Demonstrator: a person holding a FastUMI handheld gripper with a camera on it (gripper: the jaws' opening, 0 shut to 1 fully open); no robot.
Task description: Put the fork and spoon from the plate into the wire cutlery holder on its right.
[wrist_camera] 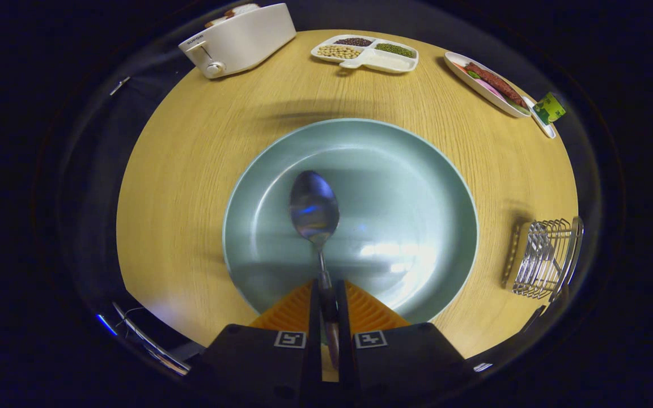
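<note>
My gripper (326,289) is shut on the handle of a metal spoon (314,208). The orange fingers (292,309) press the handle from both sides. The spoon's bowl sticks out ahead of the fingertips, over the pale green plate (434,170). I look down on the plate from above, and nothing else lies in it. The wire cutlery holder (545,258) stands on the wooden table to the right of the plate. Something metal, thin and upright, sits inside the holder, and I cannot tell what it is.
A white toaster (238,39) stands at the far left of the round wooden table (179,187). A divided white tray of beans (366,54) sits at the far side. A long dish with food (491,85) and a small green item (549,107) lie at the far right.
</note>
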